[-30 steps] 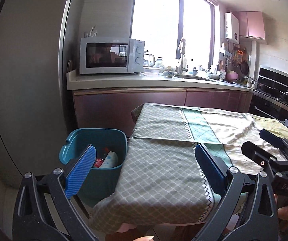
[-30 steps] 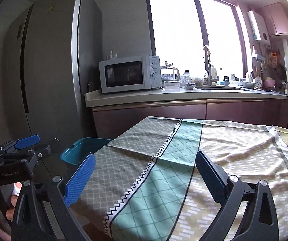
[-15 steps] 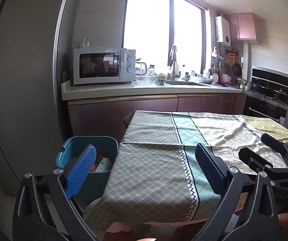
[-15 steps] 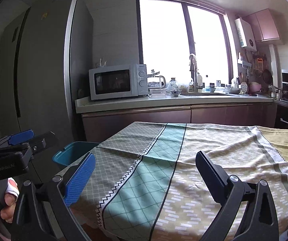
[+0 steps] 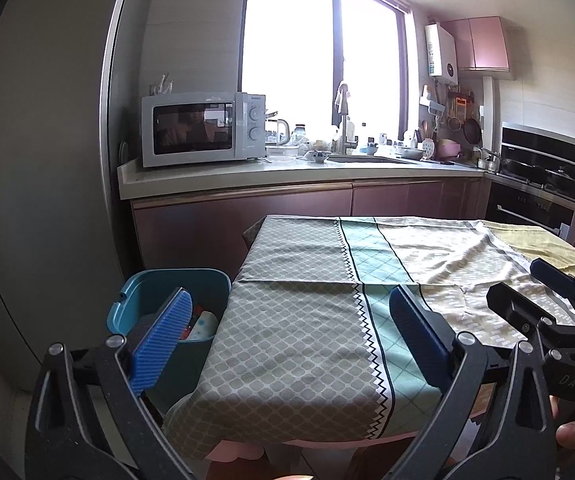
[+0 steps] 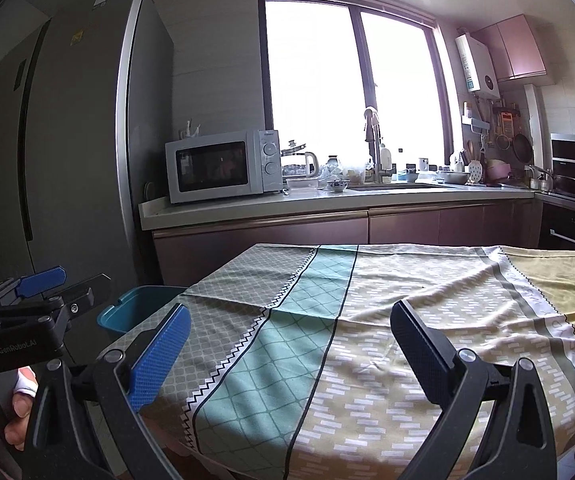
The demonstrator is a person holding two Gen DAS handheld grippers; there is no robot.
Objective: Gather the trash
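From where I stand, both tools hang in the air at the near edge of the cloth-covered tabletop (image 5: 307,340), and neither holds anything. The left tool (image 5: 287,332) has its jaws spread wide, blue pads facing each other across open space. The right tool (image 6: 287,344) is spread just as wide over the cloth.

In the left wrist view, the teal bin (image 5: 155,288) stands on the floor at about nine o'clock, just beside the tabletop's left edge. Inside it lies the trash (image 5: 201,322): something white and something red, partly hidden behind the tool's left pad, too small to tell apart further. In the right wrist view only a corner of that bin (image 6: 135,308) peeks out past the cloth at nine o'clock.

The right tool also shows at three o'clock in the left view (image 5: 543,292), and the left tool at nine o'clock in the right view (image 6: 47,284), with fingers (image 6: 19,408) curled on its handle.

Beyond the tabletop at twelve o'clock runs a kitchen counter (image 6: 327,204) with a white microwave (image 6: 223,166) at its left end, a sink tap in front of the bright window, and a tall grey fridge (image 6: 75,140) at ten o'clock.
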